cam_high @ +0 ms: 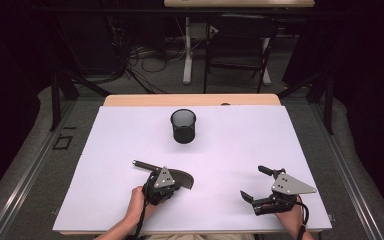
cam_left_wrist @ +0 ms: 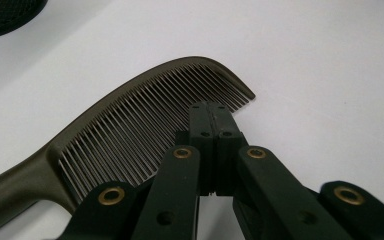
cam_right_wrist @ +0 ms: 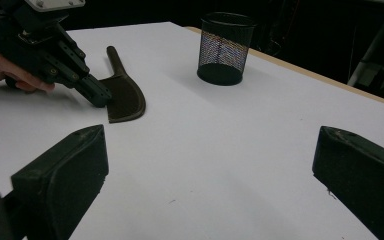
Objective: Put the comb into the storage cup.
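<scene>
A dark comb (cam_high: 186,178) lies flat on the white table sheet (cam_high: 230,150), its handle pointing far left. My left gripper (cam_high: 176,185) is shut, with the jaw tips pressed together and resting over the comb's teeth (cam_left_wrist: 145,125); nothing is between the jaws. In the left gripper view the joined tips (cam_left_wrist: 211,107) sit on the teeth near the comb's curved end. My right gripper (cam_high: 255,183) rests at the near right with its jaws wide apart and empty. In the right gripper view the comb (cam_right_wrist: 127,97) lies far left, under the left gripper (cam_right_wrist: 99,97).
A black mesh cup (cam_high: 183,126) stands upright at the table's far middle, seen also as the cup (cam_right_wrist: 225,47) in the right gripper view. Beyond the table's wooden far edge (cam_high: 190,100) are a chair, table legs and cables.
</scene>
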Demonstrator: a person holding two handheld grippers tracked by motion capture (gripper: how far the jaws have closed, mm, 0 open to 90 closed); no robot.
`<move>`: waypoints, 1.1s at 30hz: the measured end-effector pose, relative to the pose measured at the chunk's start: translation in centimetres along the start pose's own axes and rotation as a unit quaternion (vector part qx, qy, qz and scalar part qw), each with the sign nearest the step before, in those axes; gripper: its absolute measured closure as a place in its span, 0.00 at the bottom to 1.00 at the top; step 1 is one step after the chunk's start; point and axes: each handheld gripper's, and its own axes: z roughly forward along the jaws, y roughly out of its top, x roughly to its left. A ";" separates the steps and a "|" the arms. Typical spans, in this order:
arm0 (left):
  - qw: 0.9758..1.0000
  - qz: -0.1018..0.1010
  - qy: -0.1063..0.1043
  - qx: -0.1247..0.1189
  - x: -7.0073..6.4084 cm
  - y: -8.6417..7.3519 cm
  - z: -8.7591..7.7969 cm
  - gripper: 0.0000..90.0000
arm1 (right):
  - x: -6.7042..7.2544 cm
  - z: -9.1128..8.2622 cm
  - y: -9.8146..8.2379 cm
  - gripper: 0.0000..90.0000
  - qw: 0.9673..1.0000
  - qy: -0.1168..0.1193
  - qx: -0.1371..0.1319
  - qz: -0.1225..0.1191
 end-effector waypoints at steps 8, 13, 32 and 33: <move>1.000 0.000 0.006 -0.001 0.2 0.4 0.5 1.00 | 0.0 0.0 0.0 0.01 1.000 0.001 0.001 0.001; 1.000 0.003 0.008 -0.001 0.3 0.5 0.6 1.00 | 0.0 0.0 0.0 0.01 1.000 0.001 0.002 0.002; 1.000 0.011 -0.022 -0.002 0.3 0.2 -1.8 0.44 | -0.1 0.0 -0.1 0.01 1.000 0.001 0.004 0.000; 1.000 0.009 -0.022 -0.005 0.4 0.2 -2.0 0.42 | -0.1 0.0 -0.1 0.01 1.000 0.001 0.006 0.000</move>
